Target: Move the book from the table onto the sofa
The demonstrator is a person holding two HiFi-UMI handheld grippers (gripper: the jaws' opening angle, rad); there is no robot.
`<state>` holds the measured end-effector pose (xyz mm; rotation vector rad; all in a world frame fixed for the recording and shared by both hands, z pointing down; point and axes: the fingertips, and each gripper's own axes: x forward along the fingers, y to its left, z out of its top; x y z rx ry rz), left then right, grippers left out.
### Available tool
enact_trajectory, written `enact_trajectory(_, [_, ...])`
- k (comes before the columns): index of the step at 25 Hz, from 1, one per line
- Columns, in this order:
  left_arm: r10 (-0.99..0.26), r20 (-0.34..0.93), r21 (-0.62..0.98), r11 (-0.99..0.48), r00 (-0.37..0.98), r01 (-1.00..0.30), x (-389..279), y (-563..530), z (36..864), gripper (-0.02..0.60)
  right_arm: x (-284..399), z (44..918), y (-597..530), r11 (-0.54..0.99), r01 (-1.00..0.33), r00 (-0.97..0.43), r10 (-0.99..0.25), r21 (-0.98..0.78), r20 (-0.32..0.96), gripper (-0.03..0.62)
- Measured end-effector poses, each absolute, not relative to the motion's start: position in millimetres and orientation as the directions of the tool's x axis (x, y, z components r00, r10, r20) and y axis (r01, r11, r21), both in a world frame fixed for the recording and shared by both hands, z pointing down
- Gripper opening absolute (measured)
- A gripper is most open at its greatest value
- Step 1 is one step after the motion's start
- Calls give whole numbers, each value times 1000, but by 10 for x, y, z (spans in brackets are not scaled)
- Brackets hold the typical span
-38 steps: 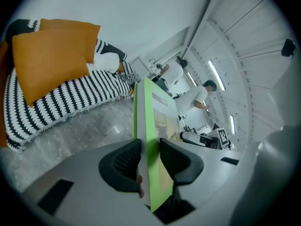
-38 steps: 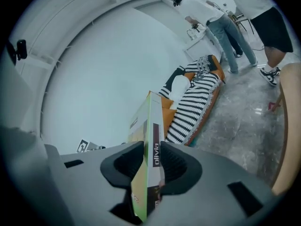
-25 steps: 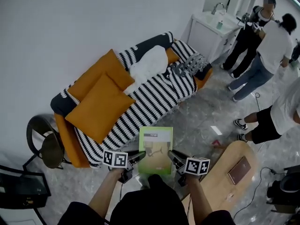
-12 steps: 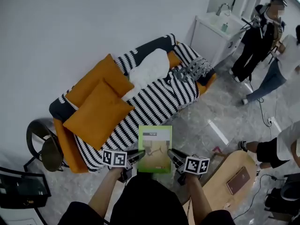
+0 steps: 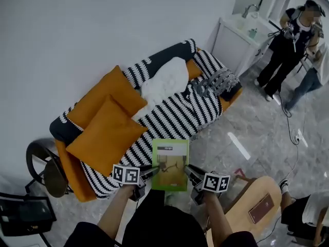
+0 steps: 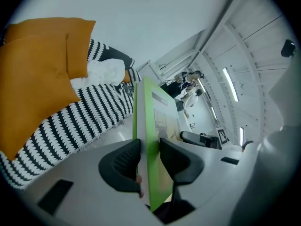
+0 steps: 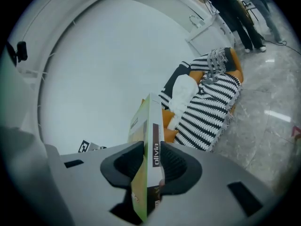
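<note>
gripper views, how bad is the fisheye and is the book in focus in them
Left gripper view: strong fisheye, black corners, ceiling lights bent into arcs; the book looks slightly soft up close. Right gripper view: same round frame, wall bowed, yet the book's spine print reads clearly. Head view: milder warp, even light, a bright glare streak on the floor.

Wooden table (image 5: pixel 244 220) cut off at bottom edge

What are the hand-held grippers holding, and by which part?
The green book: left hand-held gripper clamps its left edge, right hand-held gripper its spine edge.
</note>
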<state>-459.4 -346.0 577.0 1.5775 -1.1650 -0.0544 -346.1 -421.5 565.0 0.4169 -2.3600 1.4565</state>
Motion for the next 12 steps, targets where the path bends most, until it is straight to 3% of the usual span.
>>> enact_trajectory(12, [-666, 509, 788, 106, 545, -607, -5579, -4489, 5854, 137, -4426, 5716, -5228, 396, -452, -886, -93, -799, 455, 127])
